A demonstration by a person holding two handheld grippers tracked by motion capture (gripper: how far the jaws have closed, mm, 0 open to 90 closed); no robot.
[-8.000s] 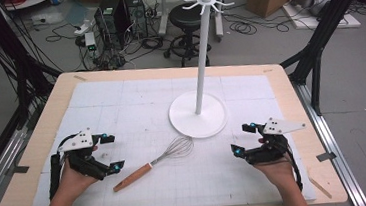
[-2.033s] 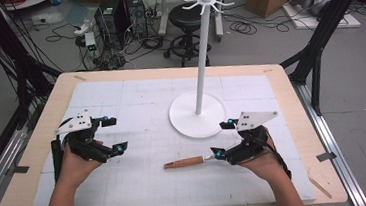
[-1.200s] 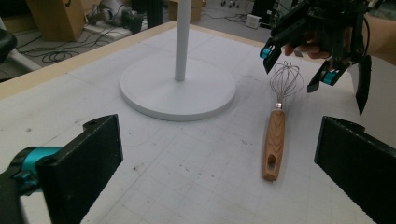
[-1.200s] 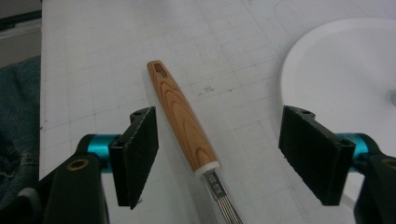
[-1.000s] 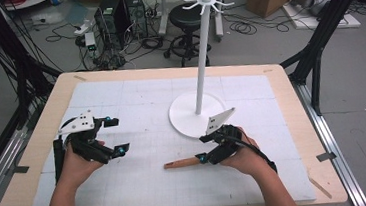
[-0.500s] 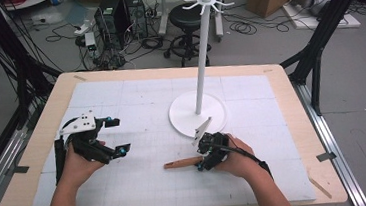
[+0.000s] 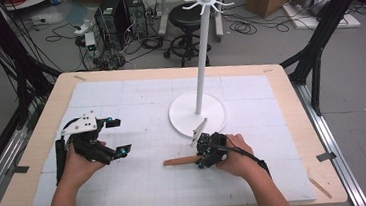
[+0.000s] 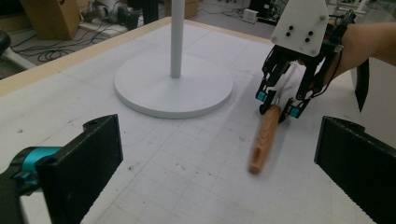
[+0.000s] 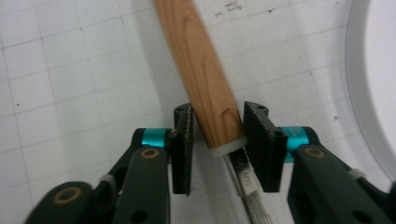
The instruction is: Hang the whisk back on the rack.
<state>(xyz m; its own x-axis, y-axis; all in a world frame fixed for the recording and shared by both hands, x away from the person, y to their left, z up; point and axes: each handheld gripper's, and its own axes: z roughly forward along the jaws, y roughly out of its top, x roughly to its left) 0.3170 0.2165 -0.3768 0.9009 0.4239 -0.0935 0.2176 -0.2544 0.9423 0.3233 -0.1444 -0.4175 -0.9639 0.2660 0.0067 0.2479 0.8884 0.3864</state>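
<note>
A whisk lies flat on the white mat, its wooden handle (image 7: pixel 180 160) pointing left. My right gripper (image 7: pixel 203 159) comes down on the handle's wire end, and its jaws have just been closing with the handle between them. In the right gripper view both pads (image 9: pixel 259 140) clamp the handle (image 9: pixel 205 79) just above its white collar, with the steel wires (image 9: pixel 250 196) running back under the gripper. My left gripper (image 7: pixel 120 136) is held open above the mat at the left, nothing in it. Its own view (image 8: pixel 219 154) looks at the handle (image 8: pixel 262 137) and the right gripper (image 8: pixel 279 105).
A white hook stand rises from a round base (image 7: pixel 182 114) just behind the right hand, its pole (image 7: pixel 202 56) topped with several hooks. The base's rim (image 9: pixel 369 93) lies close beside the right jaw. Bare mat stretches between the two hands.
My right gripper has shifted left and lowered onto the whisk handle's wire end, and its jaws have closed on it. The left gripper has stayed where it was, open.
</note>
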